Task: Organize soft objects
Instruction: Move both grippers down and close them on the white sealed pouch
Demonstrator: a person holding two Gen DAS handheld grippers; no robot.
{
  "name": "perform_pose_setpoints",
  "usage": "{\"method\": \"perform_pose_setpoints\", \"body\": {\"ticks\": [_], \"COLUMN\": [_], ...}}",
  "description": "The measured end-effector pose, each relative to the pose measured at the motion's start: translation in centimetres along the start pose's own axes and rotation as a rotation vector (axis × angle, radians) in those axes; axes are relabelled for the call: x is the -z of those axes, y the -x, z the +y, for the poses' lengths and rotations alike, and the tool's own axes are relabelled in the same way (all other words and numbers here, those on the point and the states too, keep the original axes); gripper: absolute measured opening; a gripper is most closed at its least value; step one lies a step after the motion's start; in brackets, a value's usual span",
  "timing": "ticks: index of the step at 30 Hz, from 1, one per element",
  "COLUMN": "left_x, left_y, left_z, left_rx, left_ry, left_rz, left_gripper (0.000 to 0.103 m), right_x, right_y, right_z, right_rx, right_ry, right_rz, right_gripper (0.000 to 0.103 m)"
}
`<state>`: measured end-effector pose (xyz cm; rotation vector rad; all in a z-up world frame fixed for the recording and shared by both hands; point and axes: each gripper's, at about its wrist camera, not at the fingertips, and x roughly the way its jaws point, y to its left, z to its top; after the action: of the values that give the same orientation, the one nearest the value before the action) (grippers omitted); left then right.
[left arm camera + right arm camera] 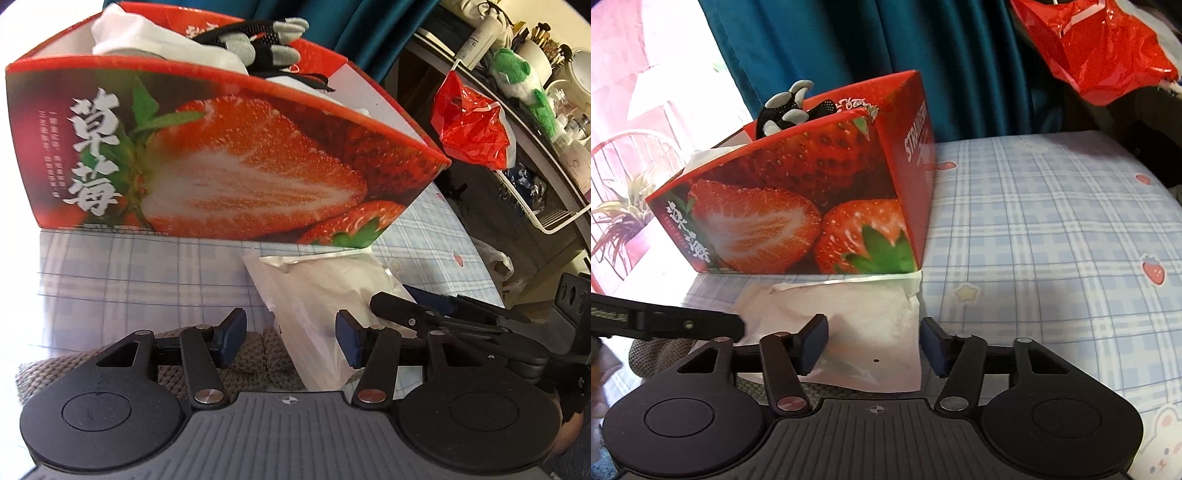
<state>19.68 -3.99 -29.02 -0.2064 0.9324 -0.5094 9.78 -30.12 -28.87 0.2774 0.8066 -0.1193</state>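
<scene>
On the plaid-covered counter, the left gripper hangs spread over a grey knit cloth, the white packet lies against the strawberry box holding a glove, and the right gripper is spread above the packet.

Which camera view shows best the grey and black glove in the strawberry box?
The left wrist view: the glove is near and large, lying on white cloth in the strawberry box. The right wrist view shows only its small fingertips above the rim.
</scene>
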Motion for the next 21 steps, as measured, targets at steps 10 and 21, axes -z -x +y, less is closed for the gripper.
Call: {"method": "perform_pose_setpoints", "body": {"ticks": [10,21], "left_x": [0.0,0.3], "left_y": [-1.3,3.2], "left_z": [-0.3,-0.6], "left_rx": [0.050,0.047], "left_ry": [0.010,-0.082], "left_rz": [0.004,-0.081], "left_gripper": [0.038,0.034], "right_x": [0.4,0.6], "right_y": [0.0,2.3], "right_z": [1.1,3.3], "right_rx": [-0.019,-0.066], "right_ry": [-0.008,-0.011], "right_rz": [-0.005,-0.071], "right_gripper": [0.045,0.039]}}
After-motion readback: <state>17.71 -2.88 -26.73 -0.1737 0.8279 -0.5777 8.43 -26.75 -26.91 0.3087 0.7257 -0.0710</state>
